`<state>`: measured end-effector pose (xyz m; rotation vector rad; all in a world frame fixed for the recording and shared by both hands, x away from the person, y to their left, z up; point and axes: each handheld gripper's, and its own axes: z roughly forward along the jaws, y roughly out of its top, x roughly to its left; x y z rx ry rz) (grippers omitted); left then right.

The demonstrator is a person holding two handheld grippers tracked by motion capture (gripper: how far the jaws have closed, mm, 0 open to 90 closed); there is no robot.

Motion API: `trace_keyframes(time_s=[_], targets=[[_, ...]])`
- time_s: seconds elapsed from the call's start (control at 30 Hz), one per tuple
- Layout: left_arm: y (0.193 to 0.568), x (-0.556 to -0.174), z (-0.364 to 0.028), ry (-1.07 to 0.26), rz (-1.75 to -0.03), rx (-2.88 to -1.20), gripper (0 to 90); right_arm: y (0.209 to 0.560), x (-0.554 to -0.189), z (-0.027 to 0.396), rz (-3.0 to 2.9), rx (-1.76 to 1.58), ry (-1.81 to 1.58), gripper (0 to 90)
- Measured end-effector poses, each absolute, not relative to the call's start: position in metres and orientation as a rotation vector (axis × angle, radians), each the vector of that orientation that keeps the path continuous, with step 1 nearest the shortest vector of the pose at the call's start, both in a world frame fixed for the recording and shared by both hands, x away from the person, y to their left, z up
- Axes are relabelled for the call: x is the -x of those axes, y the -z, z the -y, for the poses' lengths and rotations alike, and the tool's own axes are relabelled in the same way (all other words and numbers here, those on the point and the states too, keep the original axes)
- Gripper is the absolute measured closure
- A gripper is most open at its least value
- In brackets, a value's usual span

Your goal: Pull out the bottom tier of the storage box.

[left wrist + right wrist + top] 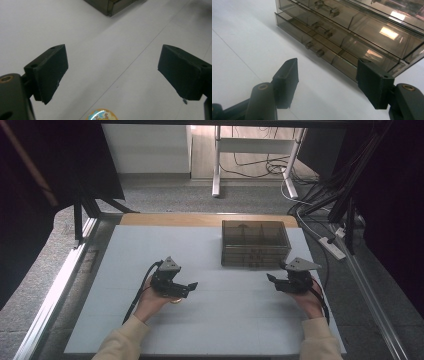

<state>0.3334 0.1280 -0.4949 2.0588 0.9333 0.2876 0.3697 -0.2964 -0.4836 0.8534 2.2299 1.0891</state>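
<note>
1. I am holding my right gripper (276, 281) low over the table (210, 320), its jaws parted and gripping nothing. In the right gripper view they frame bare table just short of the drawer box (352, 30). I judge that I am lining them up with the bottom drawer (312, 42), whose small handle (314, 49) sits just beyond the tips.

2. I am keeping my left gripper (186, 289) released too, jaws spread wide with only table between them. A small round badge (102, 114), printed in yellow and blue, is lying just under this gripper, at the bottom edge of the left gripper view. In the high view it is peeking out beside my left hand (150, 302). It is not grasped. I take it to be the thing meant for the box, waiting within reach.

3. The box is standing at the far right of the table, its drawer fronts facing me, all drawers looking closed. It is well apart from the left gripper and near the right one. That split suits the job: right to pull a drawer, left to fetch the badge.

4. Both jaws are pointing inward and forward, so either hand can be moving in without crossing the other.
</note>
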Motion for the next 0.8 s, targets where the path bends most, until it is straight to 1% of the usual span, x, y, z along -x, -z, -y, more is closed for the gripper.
trace_keyframes(time_s=[0.33,0.8], targets=[[0.496,-0.345,-0.115,-0.278,-0.927,-2.067,9.7,0.490,-0.382,0.308,-2.222,-0.908,-1.073,34.1],[0.498,-0.354,-0.108,-0.270,-0.925,-2.071,9.9,0.493,-0.387,0.316,-2.208,-0.947,-1.059,34.2]])
